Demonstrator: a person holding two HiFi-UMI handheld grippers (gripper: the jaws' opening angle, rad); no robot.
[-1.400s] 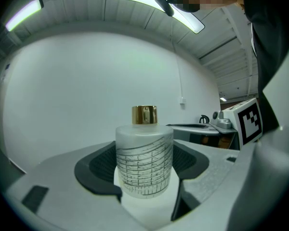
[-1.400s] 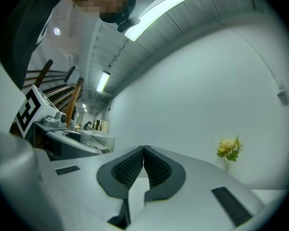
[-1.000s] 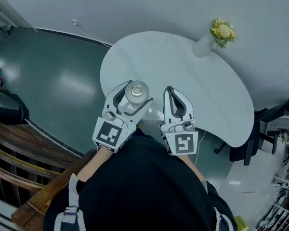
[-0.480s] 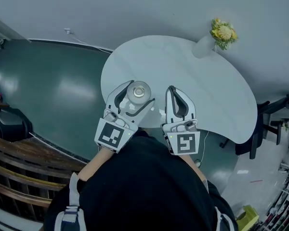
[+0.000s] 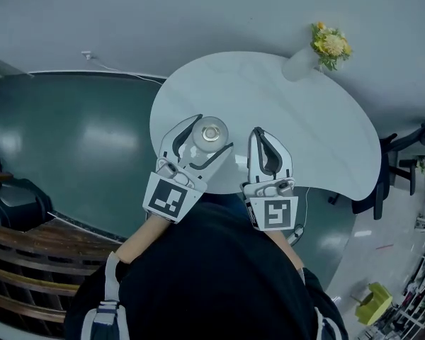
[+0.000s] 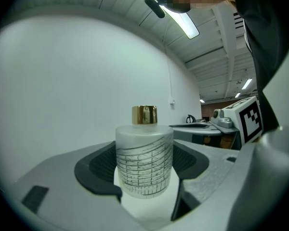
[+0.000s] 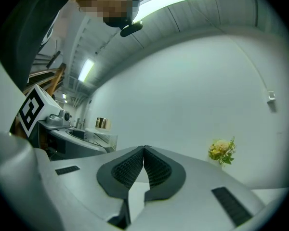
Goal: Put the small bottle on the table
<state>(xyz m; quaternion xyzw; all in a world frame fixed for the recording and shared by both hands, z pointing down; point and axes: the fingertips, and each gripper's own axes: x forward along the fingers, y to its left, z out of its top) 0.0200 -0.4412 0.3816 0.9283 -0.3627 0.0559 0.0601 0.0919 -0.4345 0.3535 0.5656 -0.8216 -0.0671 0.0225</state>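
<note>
As I've drawn closer over the last second, my left tool [image 5: 210, 137] has brought the small bottle [image 6: 144, 165] in over the worktop's [image 5: 304, 126] near edge, gripped upright, gold cap up. Just beside it, my right tool [image 5: 259, 132] is pinched together on nothing. I judge that lowering and letting go remain. A vase of flowers [image 5: 326, 44] stands at the far edge.

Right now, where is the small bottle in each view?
Head view: small bottle left of centre, in the left gripper.
Left gripper view: bottle at centre, between the jaws.
Right gripper view: far left, its gold cap showing.
Shared landmark: flowers, head and right gripper views.
</note>
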